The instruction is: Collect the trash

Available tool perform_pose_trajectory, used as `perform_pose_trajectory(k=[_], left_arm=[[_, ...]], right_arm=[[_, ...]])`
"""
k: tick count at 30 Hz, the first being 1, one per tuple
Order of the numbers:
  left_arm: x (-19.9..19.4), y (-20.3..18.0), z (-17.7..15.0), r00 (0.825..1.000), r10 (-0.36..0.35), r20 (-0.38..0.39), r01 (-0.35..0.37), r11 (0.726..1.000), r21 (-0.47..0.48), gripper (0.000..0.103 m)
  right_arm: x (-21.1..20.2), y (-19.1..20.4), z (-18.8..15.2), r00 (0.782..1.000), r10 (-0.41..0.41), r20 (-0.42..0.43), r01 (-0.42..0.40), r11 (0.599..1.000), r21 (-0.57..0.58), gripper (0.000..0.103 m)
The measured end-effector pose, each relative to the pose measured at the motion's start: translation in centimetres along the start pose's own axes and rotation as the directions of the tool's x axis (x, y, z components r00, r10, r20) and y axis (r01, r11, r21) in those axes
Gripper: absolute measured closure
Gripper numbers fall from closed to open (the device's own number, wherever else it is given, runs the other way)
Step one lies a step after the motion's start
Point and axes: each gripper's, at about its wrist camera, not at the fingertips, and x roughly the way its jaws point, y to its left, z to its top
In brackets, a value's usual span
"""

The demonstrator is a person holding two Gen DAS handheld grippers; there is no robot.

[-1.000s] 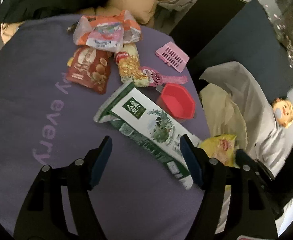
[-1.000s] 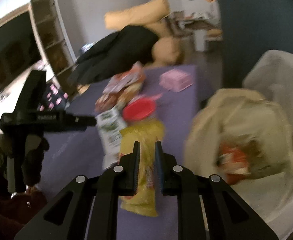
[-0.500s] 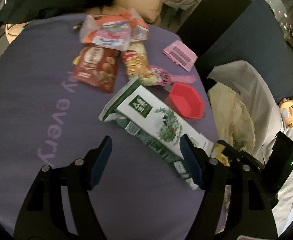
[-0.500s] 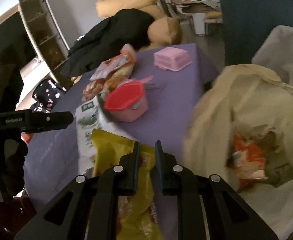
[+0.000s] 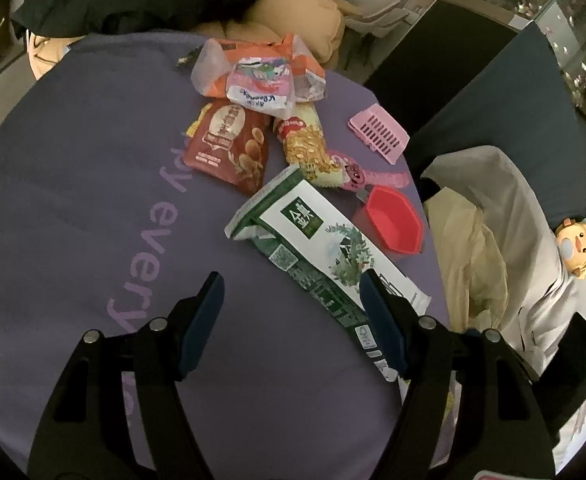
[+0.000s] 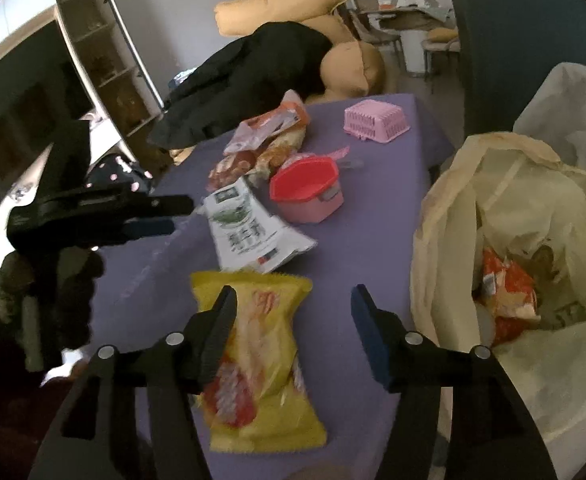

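Observation:
A yellow snack packet (image 6: 261,364) lies on the purple tablecloth (image 6: 373,216) under my right gripper (image 6: 293,304), which is open above it with the left finger over the packet. A green and white carton wrapper (image 5: 321,252) lies flat ahead of my open, empty left gripper (image 5: 291,292); it also shows in the right wrist view (image 6: 249,232). Further back lie a red snack bag (image 5: 229,144), a yellow noodle packet (image 5: 309,148) and an orange and pink wrapper pile (image 5: 261,76). The open trash bag (image 6: 525,264) beside the table holds an orange wrapper (image 6: 505,284).
A red and pink cup (image 6: 307,192) and a pink basket (image 6: 375,122) stand on the cloth, and a pink strip (image 5: 373,176) lies by the cup. A black coat (image 6: 253,76) and tan cushions (image 6: 285,4) lie behind. The table edge runs beside the trash bag (image 5: 477,240).
My right gripper has opened and let go of the yellow packet, which now lies on the cloth. My left gripper has stayed open and drifted slightly over the cloth.

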Motion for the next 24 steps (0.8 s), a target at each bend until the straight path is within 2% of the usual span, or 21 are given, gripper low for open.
perform_pose_trajectory(k=[7,9,12,14,17,21,24], left_arm=[[0.4,0.6,-0.3,1.0,-0.02,-0.021,0.019,1.0,-0.013,0.037],[0.2,0.9,-0.2,1.0,-0.017,-0.017,0.016,1.0,-0.017,0.037],[-0.3,1.6,0.0,1.0,-0.013,-0.002,0.013,0.999,-0.029,0.036],[-0.6,2.2,0.0,1.0,-0.015,0.005,0.015,0.999,-0.033,0.036],[-0.6,2.6,0.0,1.0,-0.011,0.011,0.011,1.0,-0.028,0.036],[-0.4,3.1,0.0,1.0,-0.028,0.007,0.028,0.999,-0.027,0.036],[-0.4,3.3,0.0,0.999,-0.038,0.006,0.038,0.999,-0.024,0.036]], right_arm=[[2.4,1.6,-1.6,0.991,-0.031,-0.127,0.02,0.996,-0.092,0.048],[2.7,2.3,-2.0,0.991,-0.048,-0.122,0.03,0.989,-0.142,0.075],[2.8,2.8,-2.2,0.99,-0.038,-0.137,0.014,0.985,-0.172,0.086],[2.2,2.8,-2.0,0.992,-0.017,-0.125,-0.005,0.985,-0.17,0.09],[0.4,1.7,-0.6,0.999,-0.002,-0.052,-0.003,0.994,-0.11,0.091],[-0.1,-0.4,1.7,0.996,-0.078,0.035,0.08,0.996,-0.05,0.091],[1.6,-2.3,3.0,0.989,-0.143,0.037,0.144,0.99,-0.014,0.091]])
